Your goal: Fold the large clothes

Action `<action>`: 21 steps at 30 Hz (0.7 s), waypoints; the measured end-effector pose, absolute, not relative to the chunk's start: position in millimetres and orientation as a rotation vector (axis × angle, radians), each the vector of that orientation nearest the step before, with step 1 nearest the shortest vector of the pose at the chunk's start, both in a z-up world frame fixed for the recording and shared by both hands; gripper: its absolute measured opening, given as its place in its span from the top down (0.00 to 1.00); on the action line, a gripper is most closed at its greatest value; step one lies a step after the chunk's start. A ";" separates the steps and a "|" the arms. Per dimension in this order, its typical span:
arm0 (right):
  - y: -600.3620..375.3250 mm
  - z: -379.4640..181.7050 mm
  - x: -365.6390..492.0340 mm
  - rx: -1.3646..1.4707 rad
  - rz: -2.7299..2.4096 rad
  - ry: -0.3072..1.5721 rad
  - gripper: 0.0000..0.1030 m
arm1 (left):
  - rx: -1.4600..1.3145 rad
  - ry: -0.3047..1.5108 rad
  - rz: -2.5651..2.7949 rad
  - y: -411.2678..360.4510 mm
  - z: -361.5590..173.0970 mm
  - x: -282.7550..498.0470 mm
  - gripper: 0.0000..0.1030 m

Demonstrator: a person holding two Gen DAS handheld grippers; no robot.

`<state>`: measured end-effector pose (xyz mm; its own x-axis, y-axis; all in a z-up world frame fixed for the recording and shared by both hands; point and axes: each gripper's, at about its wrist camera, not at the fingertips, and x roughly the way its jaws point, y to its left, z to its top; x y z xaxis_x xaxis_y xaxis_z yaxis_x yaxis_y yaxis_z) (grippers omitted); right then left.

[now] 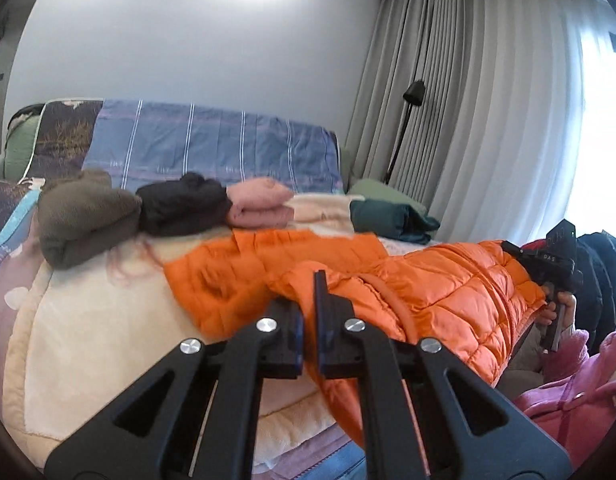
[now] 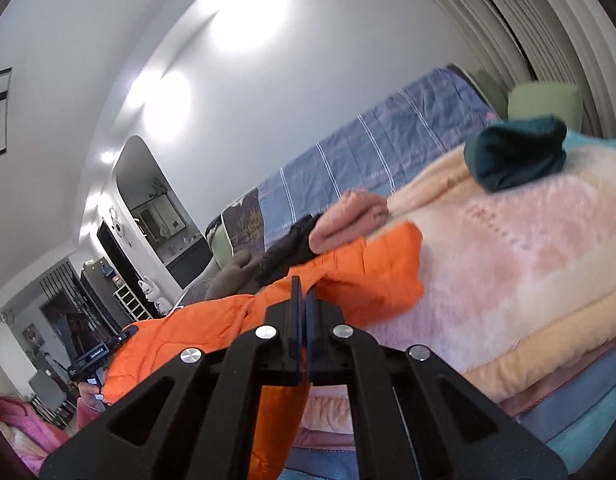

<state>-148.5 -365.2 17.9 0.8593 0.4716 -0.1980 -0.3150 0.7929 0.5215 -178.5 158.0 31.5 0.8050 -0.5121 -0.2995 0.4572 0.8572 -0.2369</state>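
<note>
Both tongs, left tongs and right tongs, are clenched on the puffy quilted orange jacket above the cream blanket-covered bed.

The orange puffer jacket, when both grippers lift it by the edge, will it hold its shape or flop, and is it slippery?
The orange puffer jacket will probably flop: it already drapes over the bed edge. Its shiny quilted shell suggests it may slip on the fleece. It looks puffy, so likely light. The left gripper and right gripper look closed on it.
</note>
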 end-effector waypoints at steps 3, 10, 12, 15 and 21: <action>-359.2 15.6 -132.4 0.458 0.392 0.340 0.99 | -0.154 0.372 -0.503 159.8 28.7 -171.8 0.93; -349.3 0.6 -53.4 0.439 0.317 0.405 0.99 | -0.208 0.481 -0.429 162.5 6.7 -92.7 0.92; -348.3 -5.9 -22.7 0.435 0.292 0.432 0.99 | -0.210 0.496 -0.416 160.8 3.5 -71.2 0.92; -346.2 -24.4 23.3 0.424 0.243 0.497 0.98 | -0.178 0.526 -0.373 155.8 -5.7 -33.0 0.90; -338.1 -58.3 65.0 0.392 0.153 0.615 0.90 | -0.198 0.659 -0.310 157.7 -48.8 25.9 0.86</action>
<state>65.0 -338.1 -58.3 0.8083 0.2544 -0.5310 -0.0245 0.9156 0.4013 25.9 157.7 -48.8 0.7472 -0.3440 -0.5687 0.2194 0.9353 -0.2775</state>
